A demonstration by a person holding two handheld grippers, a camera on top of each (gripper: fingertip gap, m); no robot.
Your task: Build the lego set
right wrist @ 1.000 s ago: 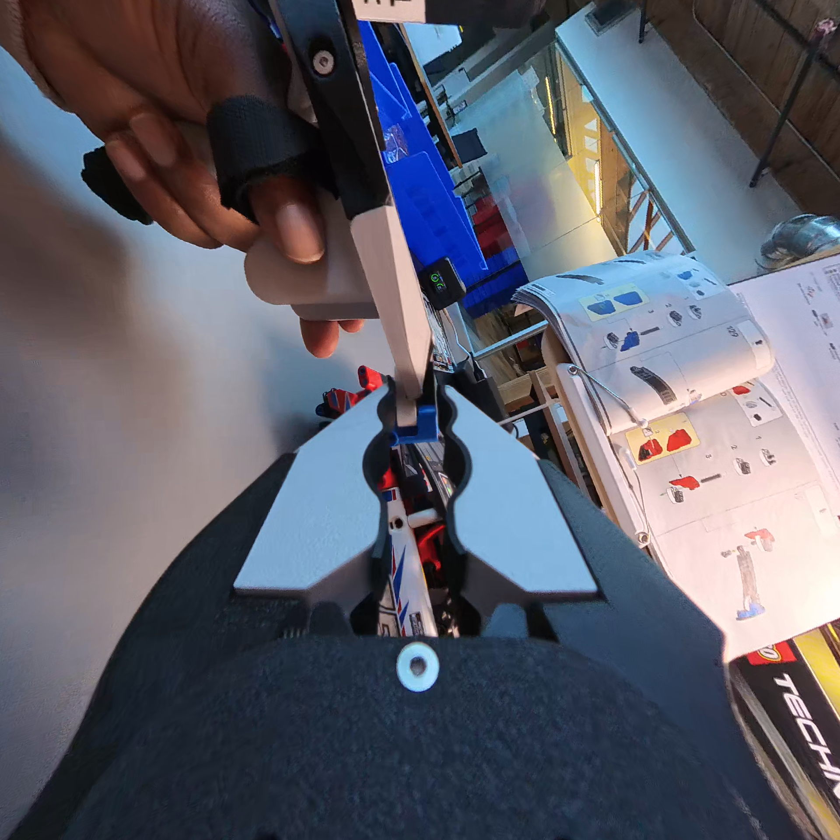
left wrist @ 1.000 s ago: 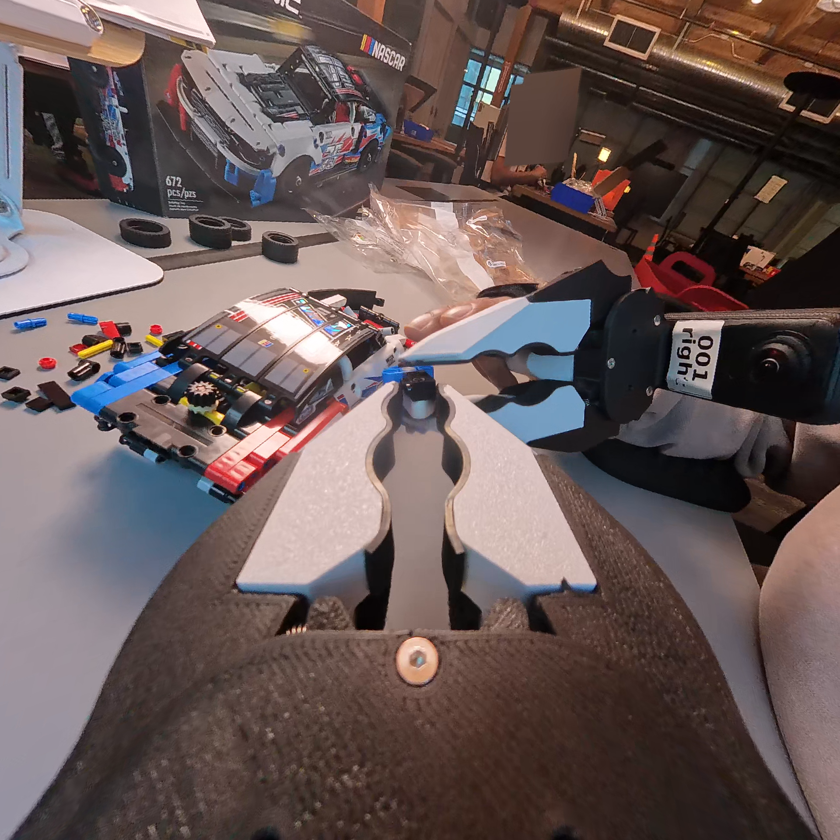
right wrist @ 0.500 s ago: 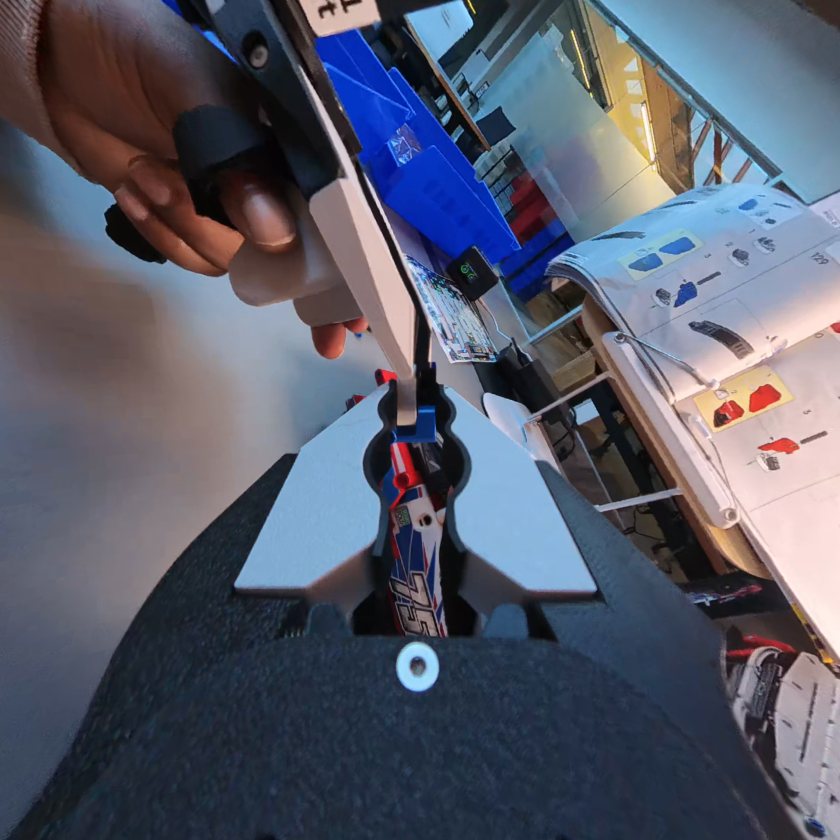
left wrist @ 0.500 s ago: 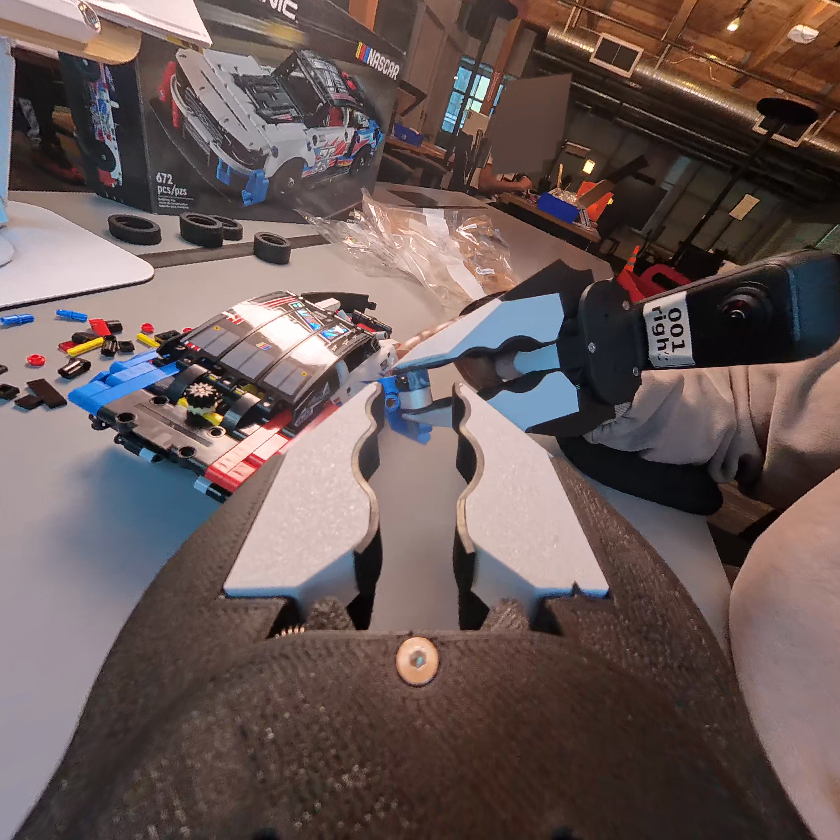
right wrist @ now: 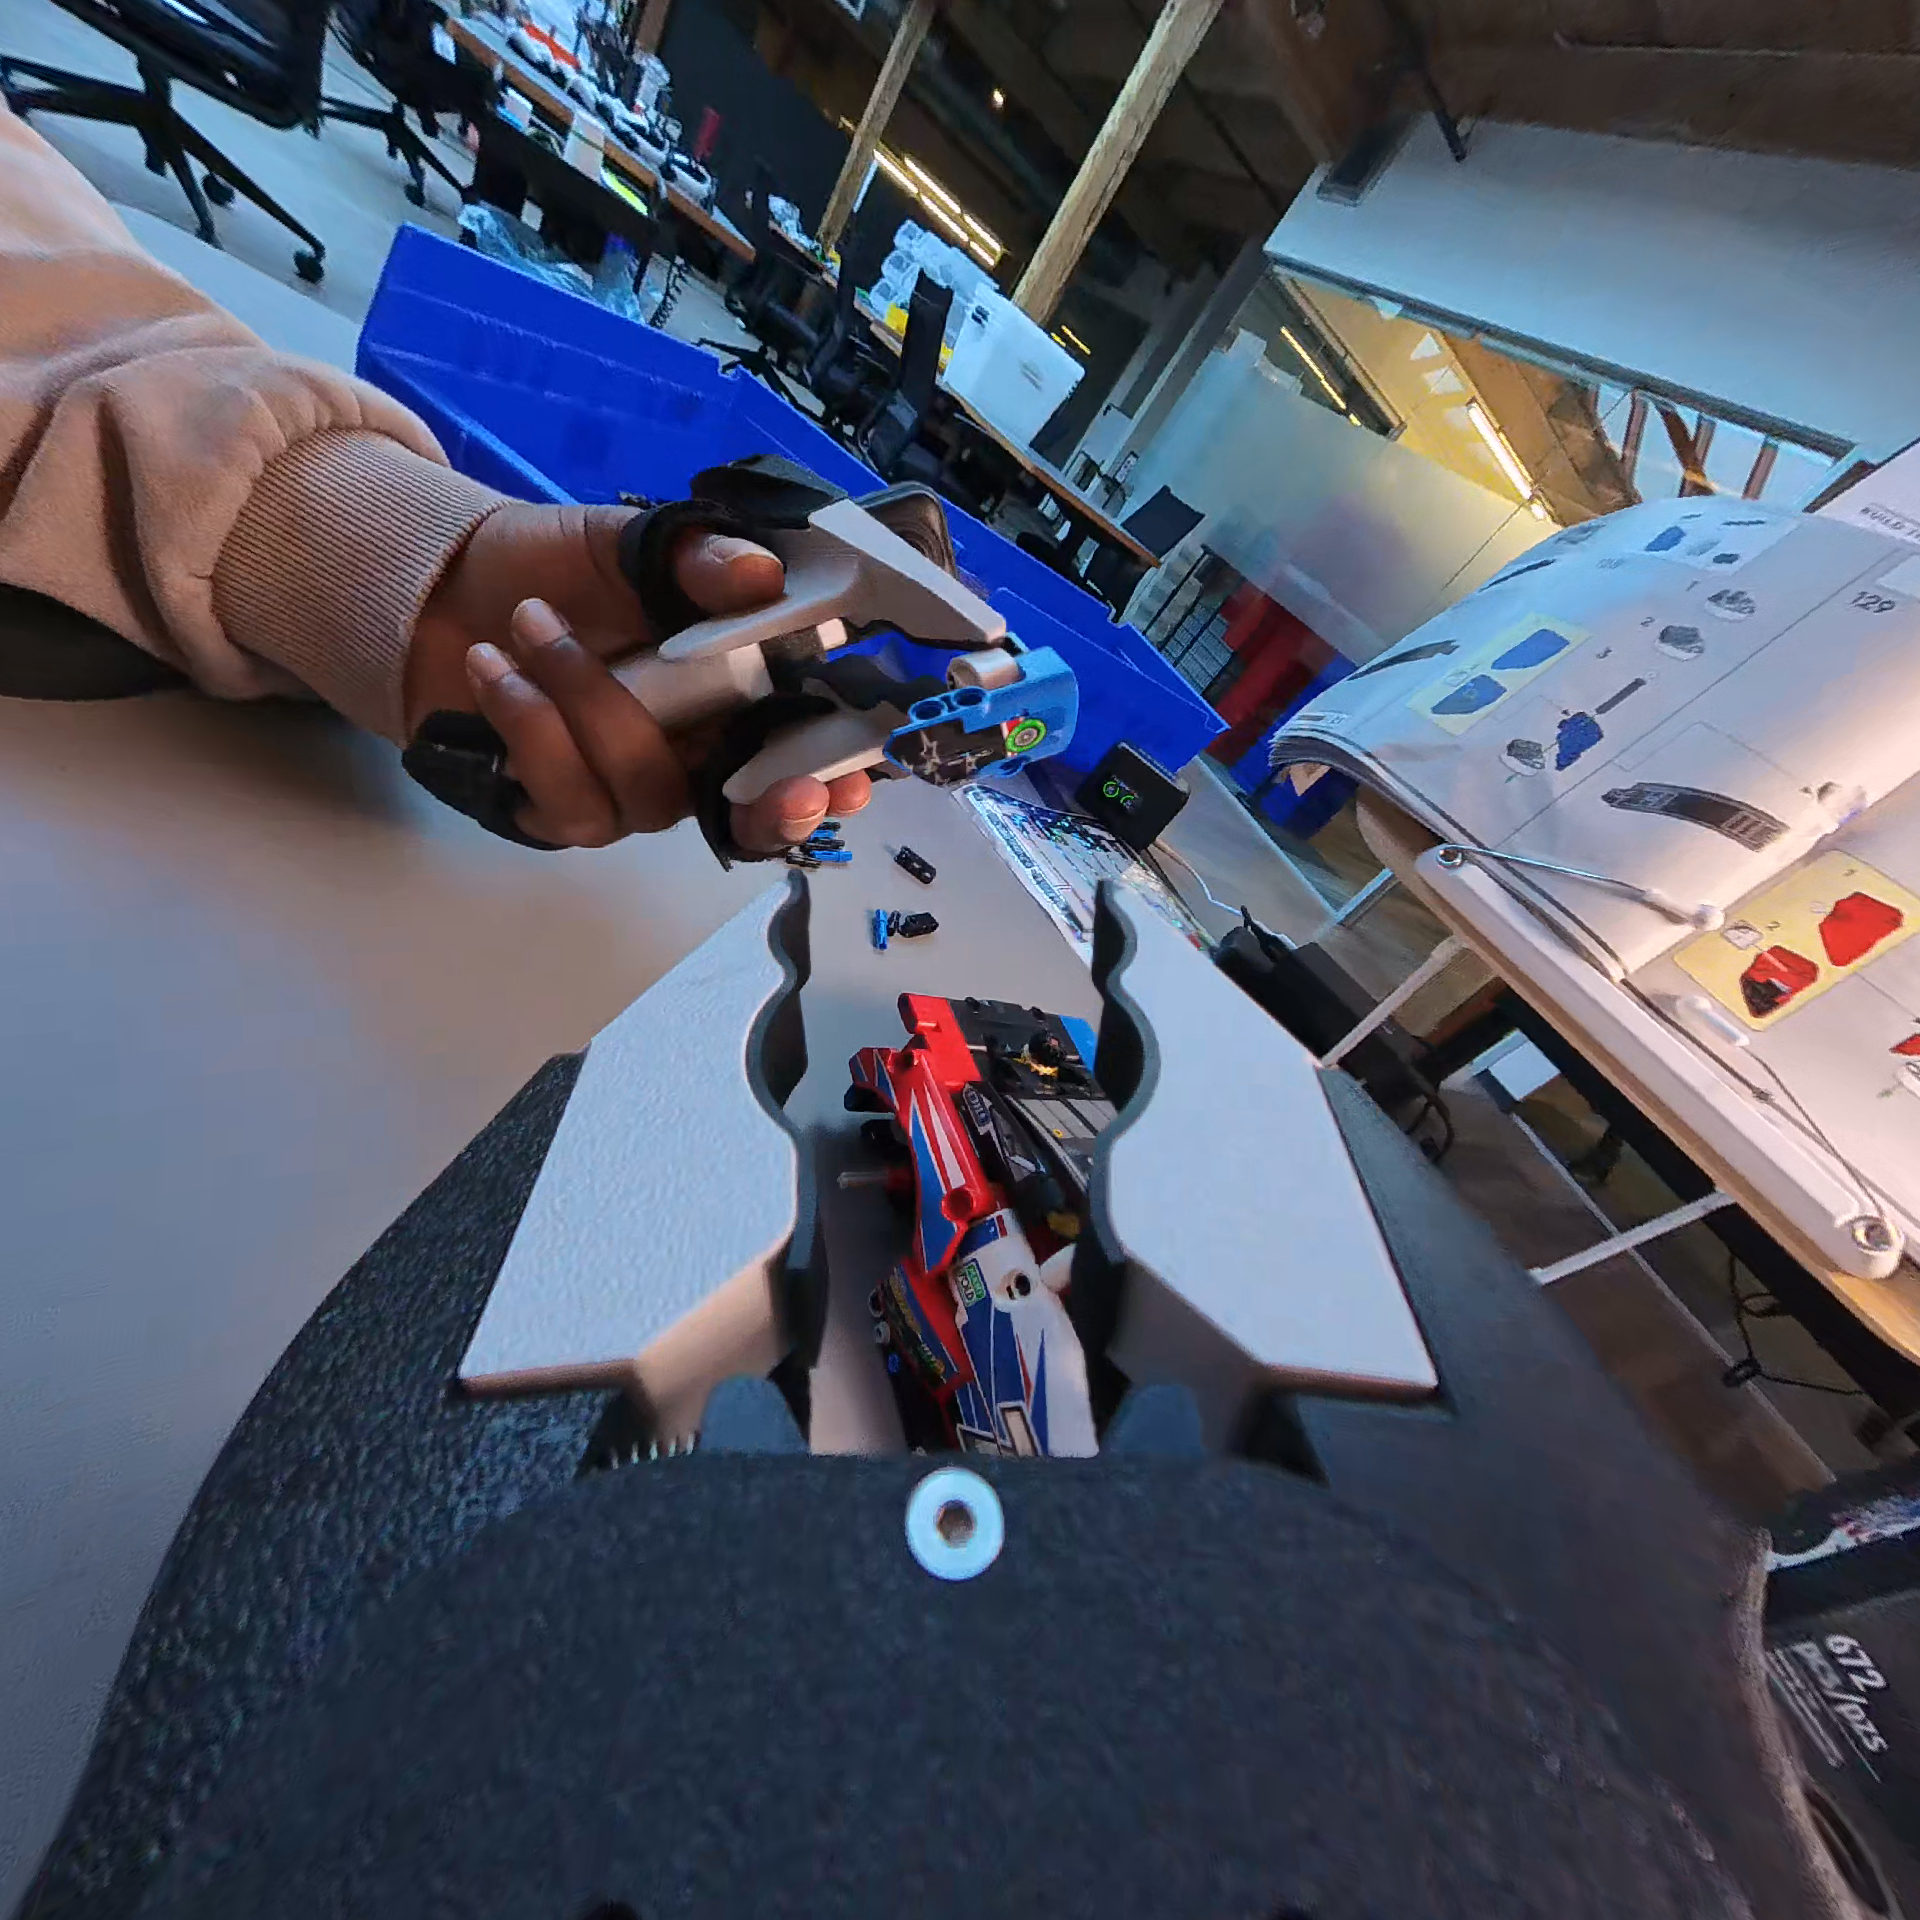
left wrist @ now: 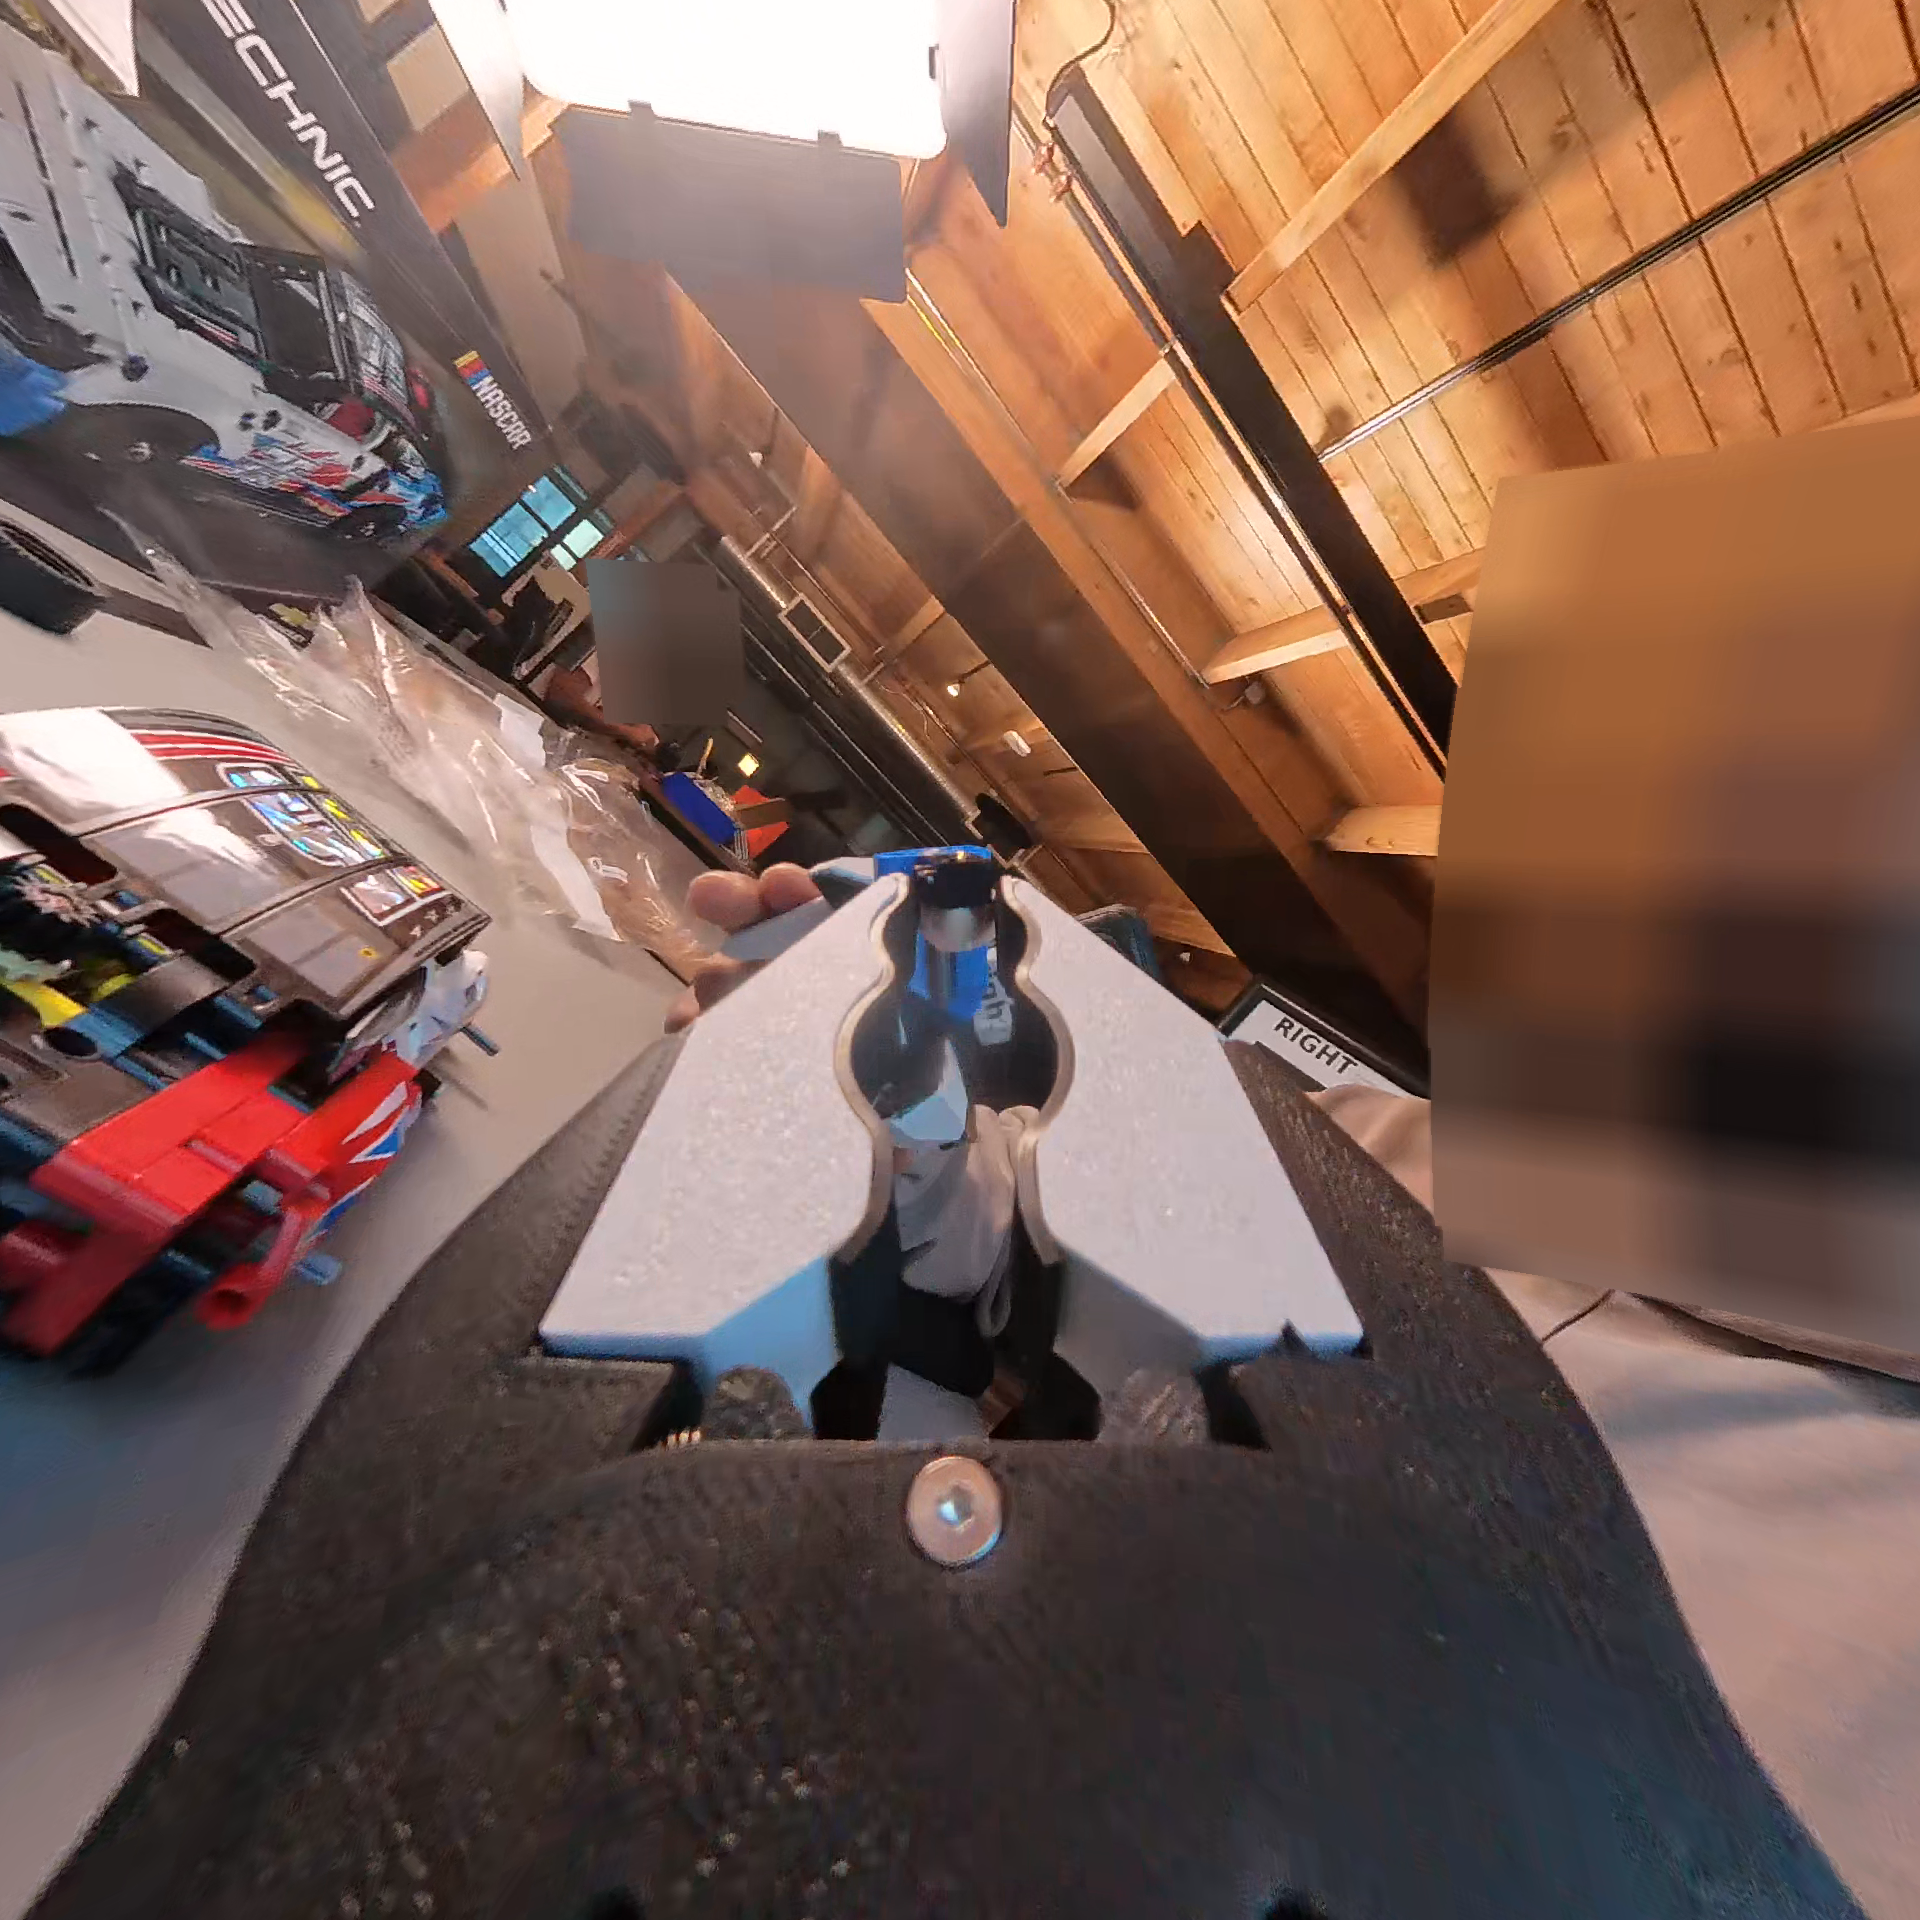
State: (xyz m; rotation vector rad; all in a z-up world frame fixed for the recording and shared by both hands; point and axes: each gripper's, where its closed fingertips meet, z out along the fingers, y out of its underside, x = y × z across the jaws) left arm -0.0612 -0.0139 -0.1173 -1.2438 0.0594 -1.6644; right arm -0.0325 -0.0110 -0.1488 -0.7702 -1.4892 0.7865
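Left gripper point(left wrist: 951, 894) raised off the bench point(right wrist: 208, 987), jaws narrow and clamped on a small blue piece point(right wrist: 987, 717) at the tips. Same piece seen from the right wrist view as a curved blue panel with a dark starred sticker and a green round mark, pinched in the left gripper point(right wrist: 935, 707), gripped by a hand point(right wrist: 582, 675) in a tan sleeve. Held in the air, above and apart from the car model point(right wrist: 987, 1174).

Right gripper point(right wrist: 951, 914) jaws spread wide, holding nothing, hovering over the car model lying on the bench. Model partly built: red, blue and white side panels, black roof with stickers point(left wrist: 260, 831).

Beyond the model, a few loose small blue and black pins point(right wrist: 904, 920) scattered on the bench. To the right, open instruction booklet point(right wrist: 1662, 665) propped on a white stand. Blue bin point(right wrist: 582, 384) behind the hand. In the left wrist view, set box point(left wrist: 208, 312) with the car picture standing at the far edge, crumpled clear plastic bags point(left wrist: 468, 727) just in front of it, beside the model.
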